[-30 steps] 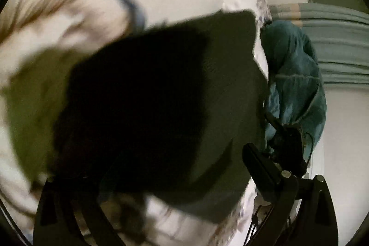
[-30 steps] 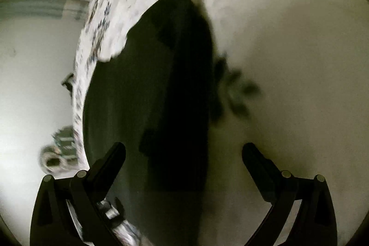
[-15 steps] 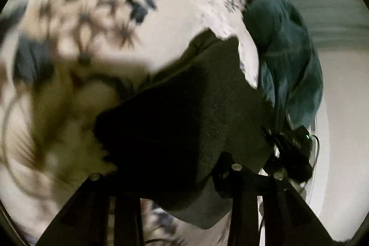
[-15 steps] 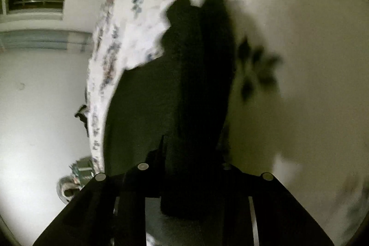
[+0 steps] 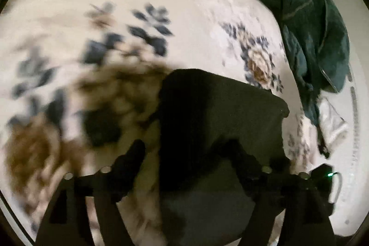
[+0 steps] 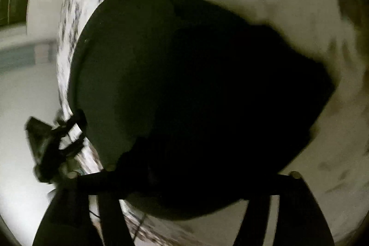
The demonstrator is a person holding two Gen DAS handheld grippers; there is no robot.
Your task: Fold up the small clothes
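Left wrist view: the dark garment (image 5: 219, 121) lies on the flowered bedspread (image 5: 184, 15), near its edge, with a teal garment (image 5: 306, 22) heaped farther along that edge.
Left claw (image 5: 191, 153): its jaws stand apart and are opening; the dark cloth lies between and below them, and I see no pad pressing on it.
Right wrist view: the same dark garment (image 6: 184, 84) fills most of the picture, its left side following the bed's edge (image 6: 69, 38).
Right claw (image 6: 203, 167): jaws apart and opening, though its fingers sink into the black of the cloth, so where the tips sit is hard to make out.
Garment's lie: straight ahead of both claws and under them; its long axis looks to run away from each camera, though blur makes this uncertain.
Nearer hand: I cannot tell; both hang close over the cloth.
Judged step: a fold looks just laid down, both claws letting go.
Next move turns on: finding a free edge ahead of the claws to fold across that axis.
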